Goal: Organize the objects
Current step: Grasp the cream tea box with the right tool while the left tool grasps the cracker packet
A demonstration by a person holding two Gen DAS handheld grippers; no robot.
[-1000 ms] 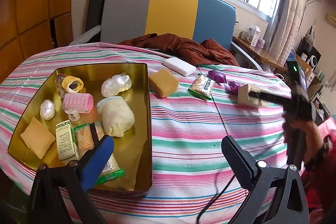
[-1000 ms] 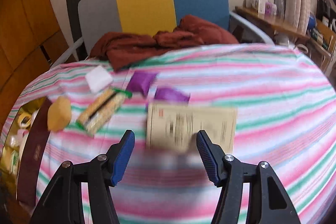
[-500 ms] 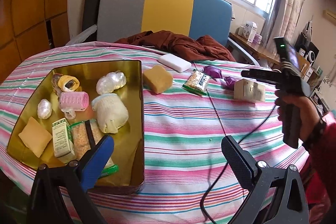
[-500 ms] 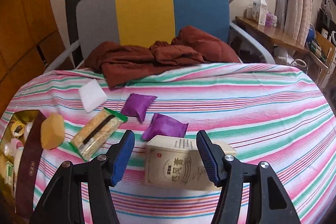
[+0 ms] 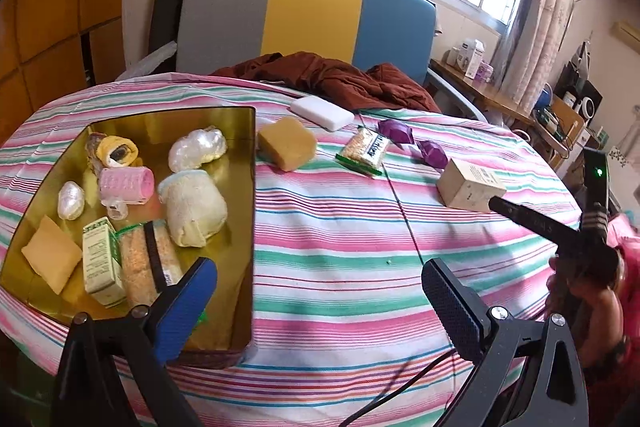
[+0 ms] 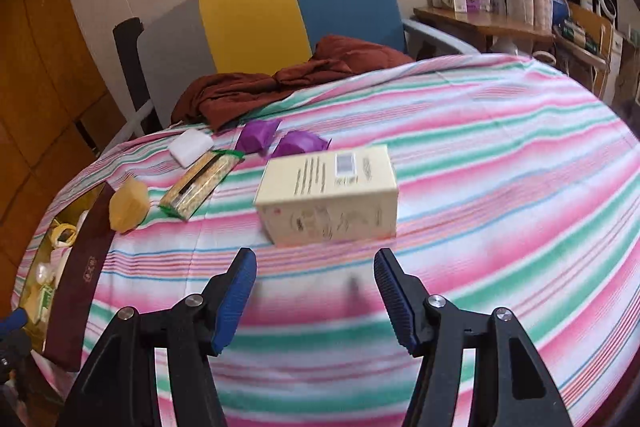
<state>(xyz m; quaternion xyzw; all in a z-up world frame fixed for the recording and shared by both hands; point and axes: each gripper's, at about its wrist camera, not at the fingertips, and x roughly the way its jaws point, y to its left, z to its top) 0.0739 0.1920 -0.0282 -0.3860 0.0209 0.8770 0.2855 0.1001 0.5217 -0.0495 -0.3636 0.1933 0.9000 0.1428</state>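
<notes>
striped cloth (image 6: pixel 500 155): both hand-held grippers, left (image 5: pixel 320 291) & right (image 6: pixel 316 291), agape, empty; cream box (image 6: pixel 328 195) just ahead of right.

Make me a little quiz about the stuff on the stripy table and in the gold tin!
1. True or false: the cream box is pinched between the pads of the right gripper.
2. Which one lies inside the gold tin? A) the white bar B) the pink roller C) the purple packets
3. Fill in: the brown sponge sits on the striped cloth just outside the tin's ____ wall, as the left wrist view shows it.

Key:
1. False. The jaws stand open and the box lies on the cloth ahead of them.
2. B.
3. Right.
</notes>
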